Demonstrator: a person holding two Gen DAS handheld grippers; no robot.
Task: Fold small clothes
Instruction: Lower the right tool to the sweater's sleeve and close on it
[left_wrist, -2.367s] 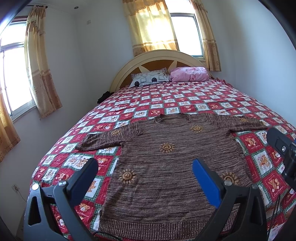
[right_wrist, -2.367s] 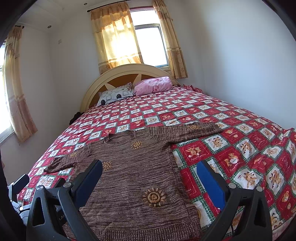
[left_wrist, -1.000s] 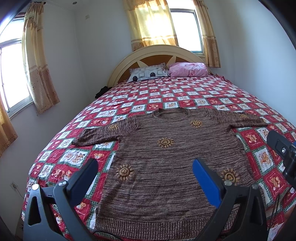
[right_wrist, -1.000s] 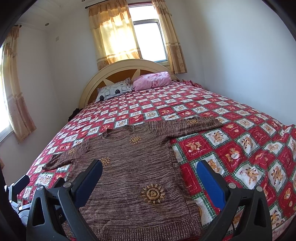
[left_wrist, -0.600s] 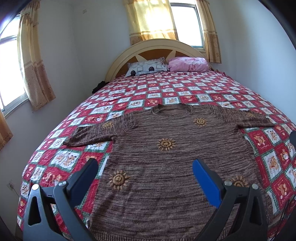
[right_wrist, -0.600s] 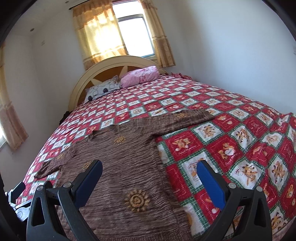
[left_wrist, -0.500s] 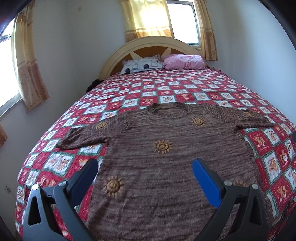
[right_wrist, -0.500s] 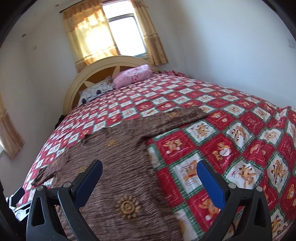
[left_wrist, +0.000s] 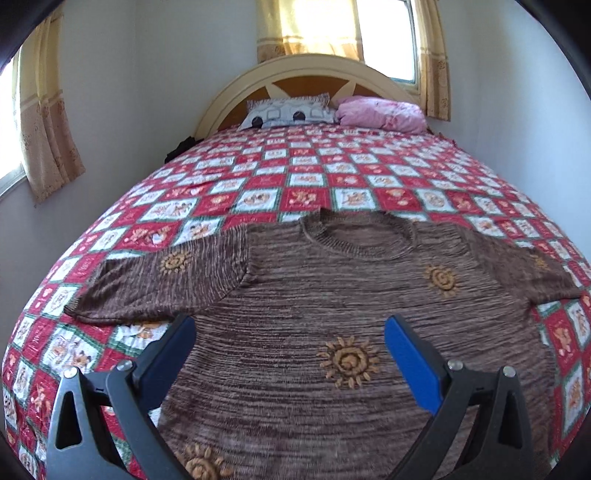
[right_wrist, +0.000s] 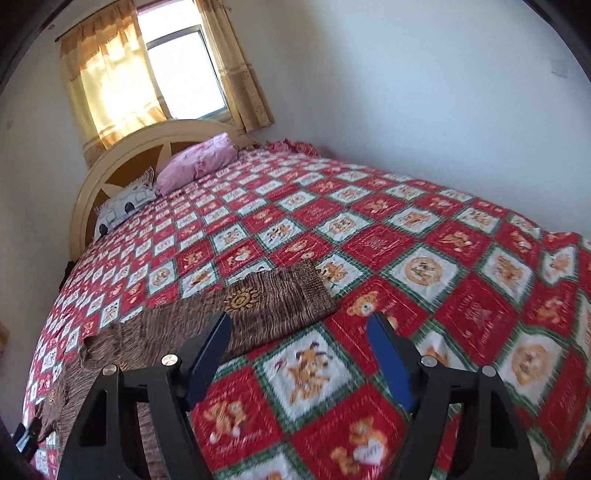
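A brown knit sweater (left_wrist: 332, 295) with orange sun motifs lies flat, face up, on the bed, sleeves spread to both sides. My left gripper (left_wrist: 288, 354) is open and empty, hovering over the sweater's chest, near the left armpit. In the right wrist view my right gripper (right_wrist: 299, 350) is open and empty, just above the quilt beside the end of the sweater's right sleeve (right_wrist: 280, 306). The left blue pad (right_wrist: 207, 358) sits over the sleeve's lower edge. The sweater's hem is hidden below both views.
The bed carries a red, white and green checked quilt (left_wrist: 295, 177) with bear pictures. A patterned pillow (left_wrist: 288, 112) and a pink pillow (left_wrist: 380, 112) lie by the curved headboard (left_wrist: 303, 70). A white wall (right_wrist: 424, 92) runs along the bed's right side. Curtained windows stand behind.
Both grippers moved forward and lower over the bed. The left now sits over the sweater's chest; the right swung rightward to the right sleeve's end. Both stayed open.
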